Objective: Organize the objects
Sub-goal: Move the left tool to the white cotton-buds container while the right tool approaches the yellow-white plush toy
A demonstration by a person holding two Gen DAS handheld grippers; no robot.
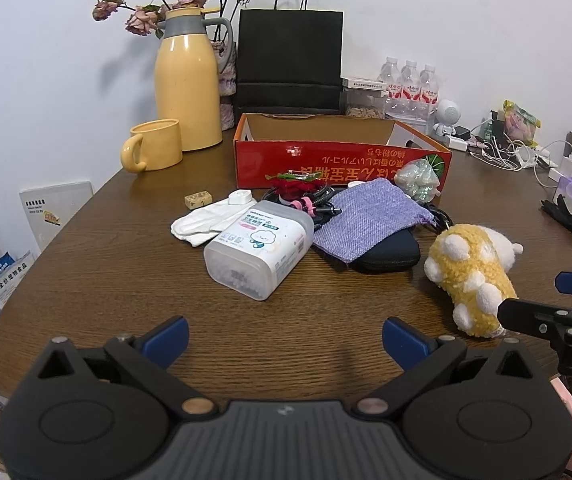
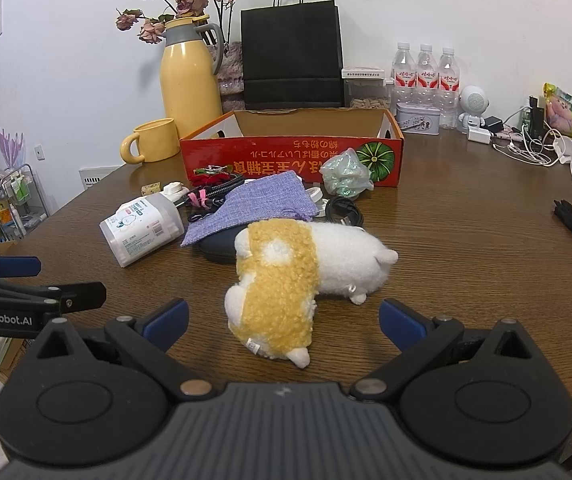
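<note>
Hovering low over the wooden table, your right gripper spread wide around the plush toy, your left gripper gaped empty, red box behind.

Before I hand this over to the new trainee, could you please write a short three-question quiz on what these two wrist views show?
1. True or false: the red cardboard box already holds the plush toy.
2. Which gripper has the plush toy directly ahead of its open fingers: the left gripper or the right gripper?
3. What lies partly over the dark zip case: A) white glove, B) purple fabric pouch, C) yellow mug?

Key: 1 false, it lies on the table; 2 right gripper; 3 B.
</note>
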